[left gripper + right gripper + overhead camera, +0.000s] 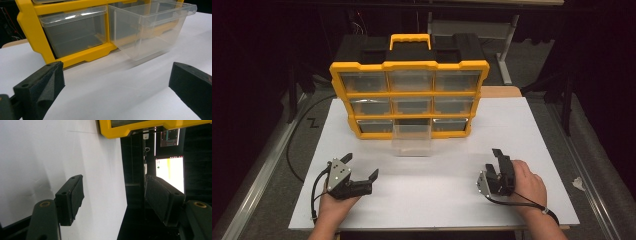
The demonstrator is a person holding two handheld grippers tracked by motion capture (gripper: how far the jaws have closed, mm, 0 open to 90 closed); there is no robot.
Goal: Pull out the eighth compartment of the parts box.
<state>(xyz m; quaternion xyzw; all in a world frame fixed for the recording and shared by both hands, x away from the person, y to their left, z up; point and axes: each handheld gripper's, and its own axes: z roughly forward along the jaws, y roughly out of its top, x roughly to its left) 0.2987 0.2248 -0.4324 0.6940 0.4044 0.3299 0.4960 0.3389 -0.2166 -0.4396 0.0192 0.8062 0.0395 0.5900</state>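
Observation:
A yellow-framed organizer [409, 95] with three rows of clear drawers stands at the back of the white table [432, 190]. Its bottom middle drawer [412, 139] is pulled far out and looks empty; in the left gripper view this clear drawer [152, 27] juts forward beside the yellow frame [75, 57]. My left gripper [360, 166] rests low at the front left, open, jaws wide apart with nothing between them. My right gripper [503, 156] sits at the front right, turned on its side, open and empty, with the organizer's corner [130, 128] above it.
The table's front edge lies just under both hands. A black cable [292, 150] loops off the left side. Beyond the right edge of the table [110, 182] a bright screen [170, 171] glows in the dark room. A metal stand [504, 60] rises behind the organizer.

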